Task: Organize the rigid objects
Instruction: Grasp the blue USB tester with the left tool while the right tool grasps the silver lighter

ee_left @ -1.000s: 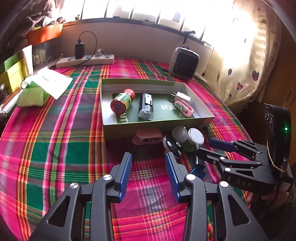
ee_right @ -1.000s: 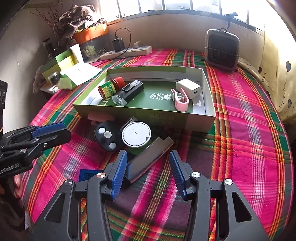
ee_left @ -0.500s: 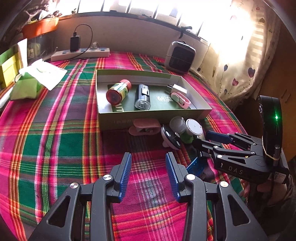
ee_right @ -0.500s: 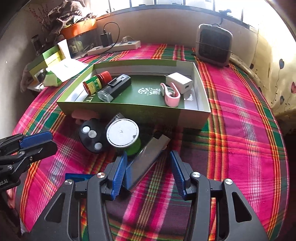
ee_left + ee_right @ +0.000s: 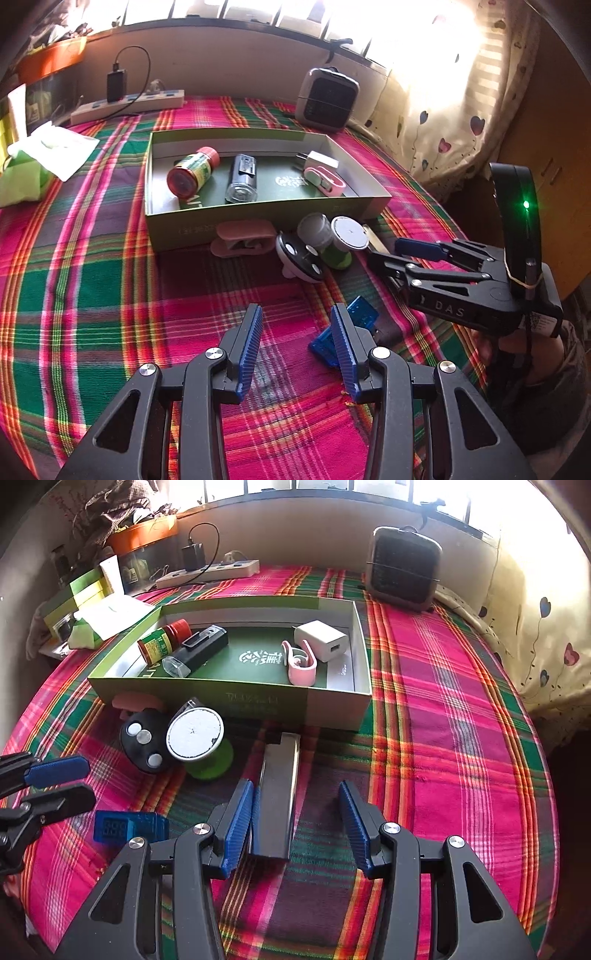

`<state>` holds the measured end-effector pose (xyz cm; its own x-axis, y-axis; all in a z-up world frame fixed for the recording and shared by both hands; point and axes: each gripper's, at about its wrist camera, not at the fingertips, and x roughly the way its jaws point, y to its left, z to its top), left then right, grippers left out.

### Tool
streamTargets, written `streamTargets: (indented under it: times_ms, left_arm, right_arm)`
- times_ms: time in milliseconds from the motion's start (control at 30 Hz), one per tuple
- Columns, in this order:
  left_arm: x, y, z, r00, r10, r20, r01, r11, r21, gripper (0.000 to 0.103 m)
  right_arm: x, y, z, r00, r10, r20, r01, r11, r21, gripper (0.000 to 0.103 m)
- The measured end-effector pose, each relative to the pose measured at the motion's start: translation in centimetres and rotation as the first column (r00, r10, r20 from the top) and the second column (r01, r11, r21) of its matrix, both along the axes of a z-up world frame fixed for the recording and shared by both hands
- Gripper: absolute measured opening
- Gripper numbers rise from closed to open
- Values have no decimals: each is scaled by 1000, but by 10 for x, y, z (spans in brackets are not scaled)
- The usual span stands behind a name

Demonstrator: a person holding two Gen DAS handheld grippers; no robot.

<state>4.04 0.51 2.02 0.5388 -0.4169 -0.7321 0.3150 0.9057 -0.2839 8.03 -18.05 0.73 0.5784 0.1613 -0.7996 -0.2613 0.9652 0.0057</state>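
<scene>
- i'm working over a round table under a plaid cloth (image 5: 436, 709) of pink, green and orange; a sunlit window runs behind it, with a heart-print curtain (image 5: 454, 122) on my right
- at the far edge sit a small heater (image 5: 404, 568) and a white power strip (image 5: 208, 572) with a black charger plugged in; green boxes and papers (image 5: 92, 605) pile up at the far left
- a shallow green box (image 5: 229, 701) lies mid-table; inside it are a red-capped bottle (image 5: 164, 642) on its side, a black lighter-like case (image 5: 197, 651) just beside it, a white charger cube (image 5: 322, 639) and a pink clip (image 5: 301, 662) touching that cube
- outside the box's near wall crowd a second pink clip (image 5: 240, 236), a black disc with three silver dots (image 5: 144, 740) and a white-topped green spool (image 5: 199, 742) (a clear jar (image 5: 316, 230) leans behind the spool)
- my right gripper (image 5: 295, 821) is spread wide around a long grey metal bar (image 5: 279, 794) lying flat on the cloth; the bar sits against the left pad, with the right pad well apart from it, so nothing is clamped
- my left gripper (image 5: 295, 350) hangs apart-jawed over bare cloth, holding nothing; a blue translucent box (image 5: 351, 325) lies just beside its right finger, partly hidden by it
</scene>
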Motion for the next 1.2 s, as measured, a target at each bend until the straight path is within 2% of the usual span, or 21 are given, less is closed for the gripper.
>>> streamTargets:
  times_ms: [233,400,733,967,1200]
  left_arm:
    - [-5,-13,-1,999,-51,-3,51,999,16,40]
    - [-7,-24,-3,997,-80,-9,80,996,32,40]
    - [-4,-41,-8,995,-97,-23,99,991,85,40]
    - [-11,-53,-8,992,-124,-19,125,987,106,40]
    - [-11,-59,-8,993,-120,-2,119,980,157,40]
  right_arm:
    - [0,-3,0,1000,6,13,-6,1000,11,46]
    - [-1,-12,1,1000,-2,16,1,1000,20,25]
    - [-7,-30,1,1000,-8,13,8,999,42,24]
    - [-12,-41,2,1000,-21,12,21,998,51,24]
    - [-15,-41,1,1000,-16,16,15,999,39,24]
